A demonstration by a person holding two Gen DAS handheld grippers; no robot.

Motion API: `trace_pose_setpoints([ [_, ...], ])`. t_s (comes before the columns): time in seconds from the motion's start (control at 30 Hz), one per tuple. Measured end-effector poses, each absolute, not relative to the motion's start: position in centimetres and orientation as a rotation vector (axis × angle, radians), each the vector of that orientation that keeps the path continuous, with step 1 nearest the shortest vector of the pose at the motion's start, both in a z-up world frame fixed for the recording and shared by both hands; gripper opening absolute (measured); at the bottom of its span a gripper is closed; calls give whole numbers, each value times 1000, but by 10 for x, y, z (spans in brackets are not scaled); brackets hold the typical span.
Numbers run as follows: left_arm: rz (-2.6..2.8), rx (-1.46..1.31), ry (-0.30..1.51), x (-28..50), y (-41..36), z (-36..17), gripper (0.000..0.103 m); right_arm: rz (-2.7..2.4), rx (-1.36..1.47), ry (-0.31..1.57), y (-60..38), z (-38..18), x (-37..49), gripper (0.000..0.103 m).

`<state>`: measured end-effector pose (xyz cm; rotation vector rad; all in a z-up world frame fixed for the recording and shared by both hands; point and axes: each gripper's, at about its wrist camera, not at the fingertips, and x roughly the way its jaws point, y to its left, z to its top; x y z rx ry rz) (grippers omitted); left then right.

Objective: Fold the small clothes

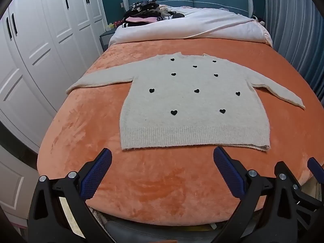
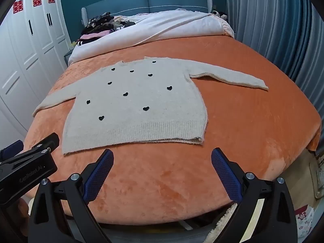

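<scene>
I hold the left tongs [image 1: 162,160] and right tongs [image 2: 162,160] spread wide and empty, just short of the sweater's [image 1: 192,101] ribbed hem. The sweater lies flat on the orange blanket [image 1: 162,182], sleeves out. It looks soft, light, floppy; I would pinch a sleeve cuff or hem corner.
</scene>
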<state>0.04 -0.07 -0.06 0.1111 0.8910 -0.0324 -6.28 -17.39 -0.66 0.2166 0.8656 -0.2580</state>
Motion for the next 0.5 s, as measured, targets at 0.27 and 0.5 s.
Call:
trace_pose_setpoints([
  [0.27,-29,108,885,1,1,1,98,-263,213,858,-173,-1,-66,96],
  [0.5,-30,117,886,0,0,-2,98,-264,223,851,-175,4,-71,96],
])
